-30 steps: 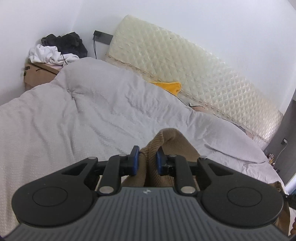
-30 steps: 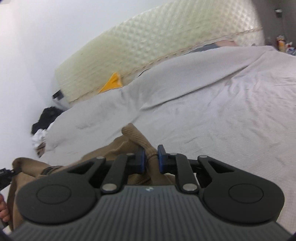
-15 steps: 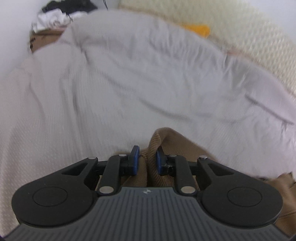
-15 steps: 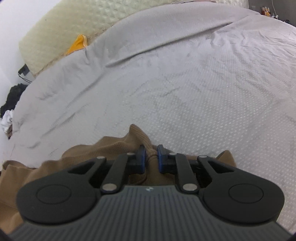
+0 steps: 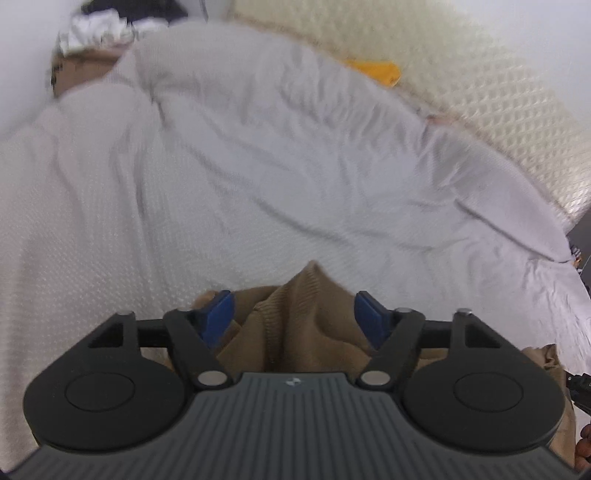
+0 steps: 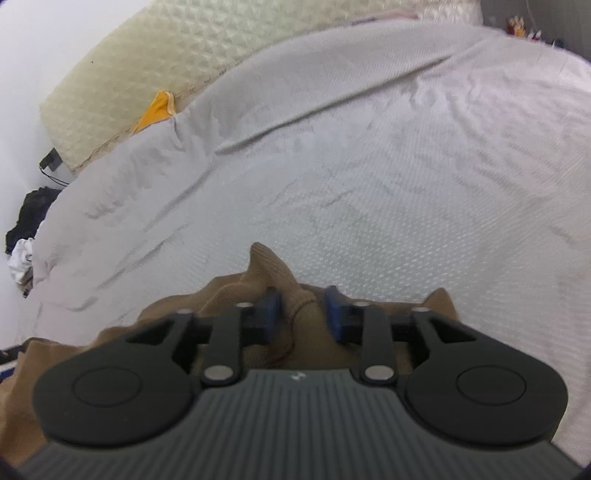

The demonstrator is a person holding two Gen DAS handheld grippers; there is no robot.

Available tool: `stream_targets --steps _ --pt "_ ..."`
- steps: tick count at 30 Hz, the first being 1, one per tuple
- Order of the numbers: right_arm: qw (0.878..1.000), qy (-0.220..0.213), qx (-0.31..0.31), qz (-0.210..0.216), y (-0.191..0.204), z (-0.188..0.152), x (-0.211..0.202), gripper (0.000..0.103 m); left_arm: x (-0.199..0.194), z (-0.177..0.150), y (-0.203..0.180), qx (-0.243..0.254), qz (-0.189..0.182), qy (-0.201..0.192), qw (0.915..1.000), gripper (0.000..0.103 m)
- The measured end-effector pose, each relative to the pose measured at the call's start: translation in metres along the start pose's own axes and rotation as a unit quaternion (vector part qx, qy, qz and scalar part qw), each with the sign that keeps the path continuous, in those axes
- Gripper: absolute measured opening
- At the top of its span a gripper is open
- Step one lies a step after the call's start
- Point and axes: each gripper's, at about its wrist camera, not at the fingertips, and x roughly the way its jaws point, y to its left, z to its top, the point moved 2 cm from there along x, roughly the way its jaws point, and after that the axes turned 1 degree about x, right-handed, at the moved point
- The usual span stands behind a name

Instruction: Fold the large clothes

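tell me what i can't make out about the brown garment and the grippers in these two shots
- Brown garment: in both wrist views, each gripper's body covers most of it, so its type and fold state are unclear.
- Left gripper: open; motion blur hides whether the cloth touches its pads.
- Right gripper: jaws apart around a ridge of cloth; contact unclear.
- Clothes pile: blurred, cut by the top edge.

Two grippers on show: the left gripper [image 5: 297, 314] with two blue pads [image 5: 218, 317] spread wide, the right gripper [image 6: 301, 312] with two more, a narrower gap. One brown garment [image 5: 306, 325] lies bunched between both pairs. One grey bedspread [image 6: 369, 184] lies under it, and one quilted cream headboard [image 6: 184, 55] stands behind. There's one yellow item [image 6: 157, 110] at the headboard's foot. And there's one heap of dark and white clothes [image 6: 24, 236] in the corner.
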Motion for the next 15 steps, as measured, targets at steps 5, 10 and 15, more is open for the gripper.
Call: stream_targets --steps 5,10,15 --pt "0.999 -0.027 -0.004 0.025 0.008 -0.003 -0.04 0.071 -0.064 -0.014 -0.024 0.043 -0.027 -0.054 0.9973 0.077" --pt "0.996 -0.062 -0.018 0.056 0.025 -0.007 -0.084 0.071 -0.119 -0.03 -0.055 0.092 -0.051 -0.09 0.9904 0.077" --pt "0.991 -0.064 -0.077 0.086 0.058 -0.028 -0.11 0.071 -0.148 -0.063 -0.085 0.129 -0.078 -0.103 0.9832 0.077"
